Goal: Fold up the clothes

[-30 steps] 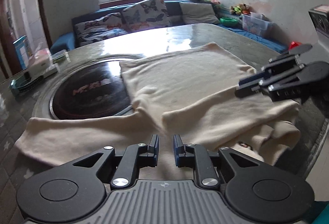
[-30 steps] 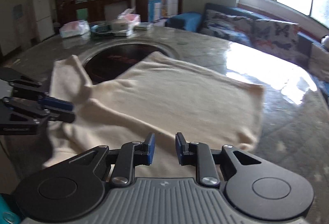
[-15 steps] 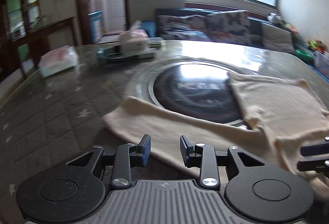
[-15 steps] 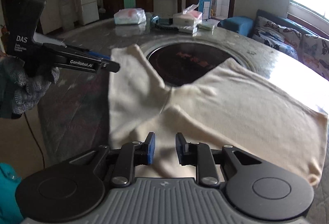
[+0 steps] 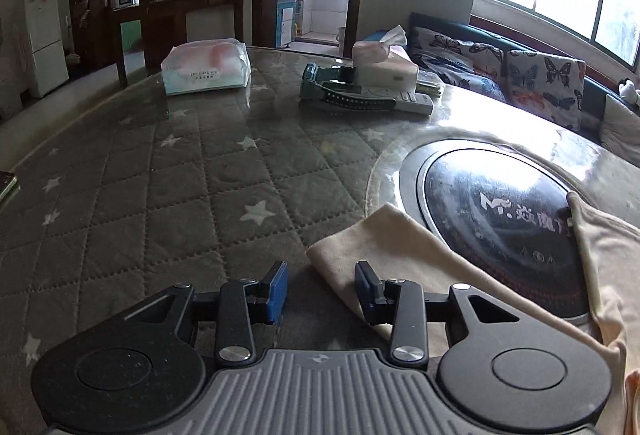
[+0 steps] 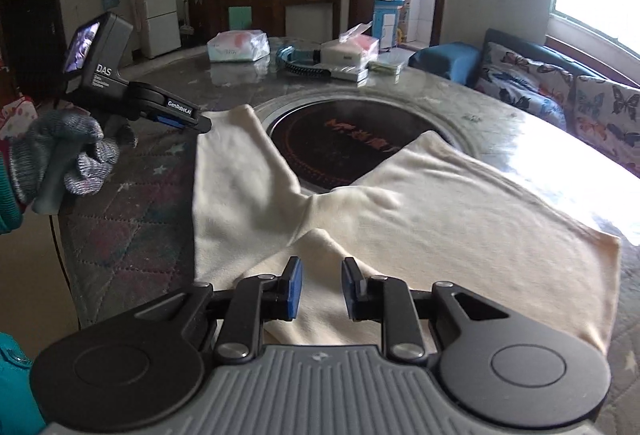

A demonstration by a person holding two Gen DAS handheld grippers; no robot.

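Note:
A cream long-sleeved garment (image 6: 420, 207) lies flat on the round table, its body to the right and one sleeve (image 6: 232, 179) stretched out to the left. My left gripper (image 5: 321, 289) is open, just above the sleeve's cuff end (image 5: 360, 247); its right finger is over the cloth. In the right wrist view it (image 6: 202, 124) hovers at the sleeve's far end, held by a gloved hand. My right gripper (image 6: 321, 291) is open and empty, low over the garment's near edge by the armpit.
A dark round hotplate (image 5: 508, 215) sits in the table's middle, partly under the garment. At the far side lie a tissue pack (image 5: 206, 69), a tissue box (image 5: 384, 65) and a green tool (image 5: 340, 95). A quilted star-patterned cover (image 5: 160, 195) spreads over the table. A sofa (image 5: 520, 71) stands beyond.
My left gripper has swung left from the garment's body out to the sleeve's cuff and opened wider. My right gripper has turned left and opened a little wider over the near edge.

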